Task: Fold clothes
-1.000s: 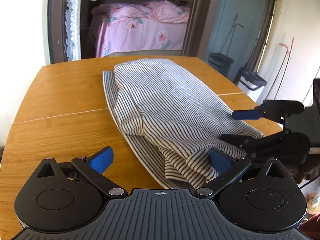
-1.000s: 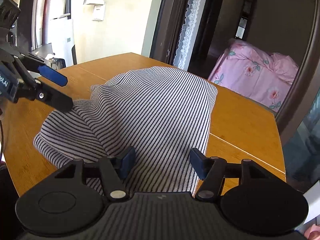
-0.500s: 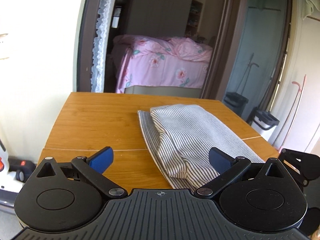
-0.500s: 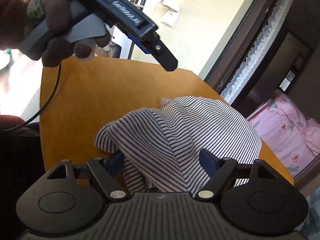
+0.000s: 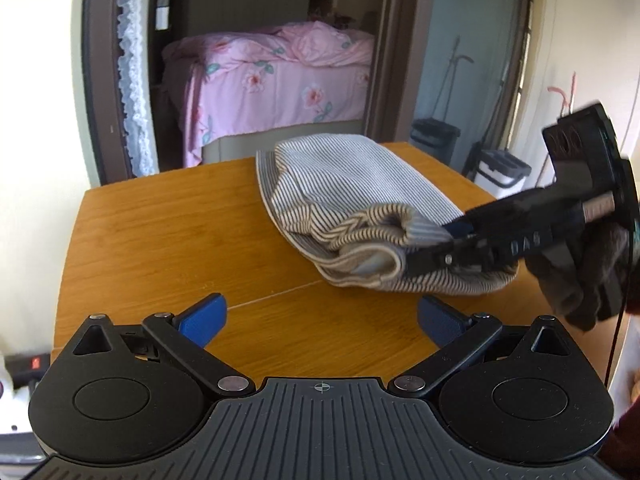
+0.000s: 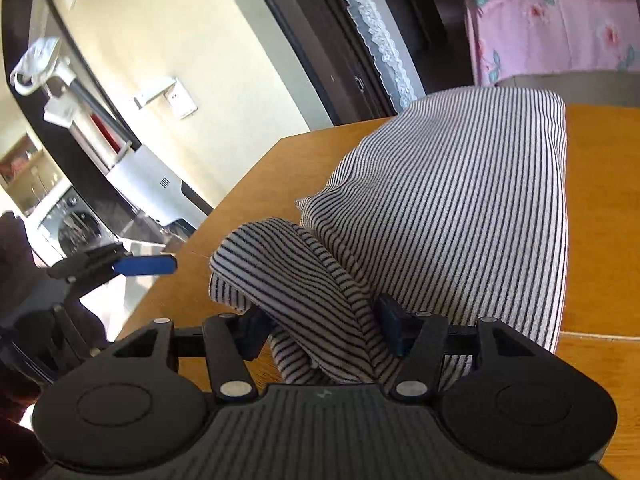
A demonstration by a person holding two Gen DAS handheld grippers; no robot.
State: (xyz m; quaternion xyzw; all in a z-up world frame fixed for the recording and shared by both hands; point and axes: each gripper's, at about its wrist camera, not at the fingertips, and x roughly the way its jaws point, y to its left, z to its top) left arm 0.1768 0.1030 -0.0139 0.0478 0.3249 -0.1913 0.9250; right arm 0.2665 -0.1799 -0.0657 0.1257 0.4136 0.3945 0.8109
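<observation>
A black-and-white striped garment (image 5: pixel 360 184) lies half folded on the wooden table (image 5: pixel 160 240). My right gripper (image 5: pixel 440 240) comes in from the right, held in a gloved hand, with its jaws closing on the garment's bunched near end. In the right wrist view that rolled fold (image 6: pixel 304 280) fills the gap of the right gripper (image 6: pixel 322 324) and touches both blue pads. My left gripper (image 5: pixel 320 312) is open over bare table short of the cloth, with nothing between its fingers. One of its blue pads (image 6: pixel 144 265) shows at the left of the right wrist view.
Beyond the table's far edge a doorway opens on a bed with a pink floral cover (image 5: pixel 272 80). Bins (image 5: pixel 500 168) stand on the floor at the right. A white appliance (image 6: pixel 148 184) stands off the table's left side.
My right gripper rolled, swung to the garment's near end and closed around a bunched fold. My left gripper drew back off the cloth and stayed open.
</observation>
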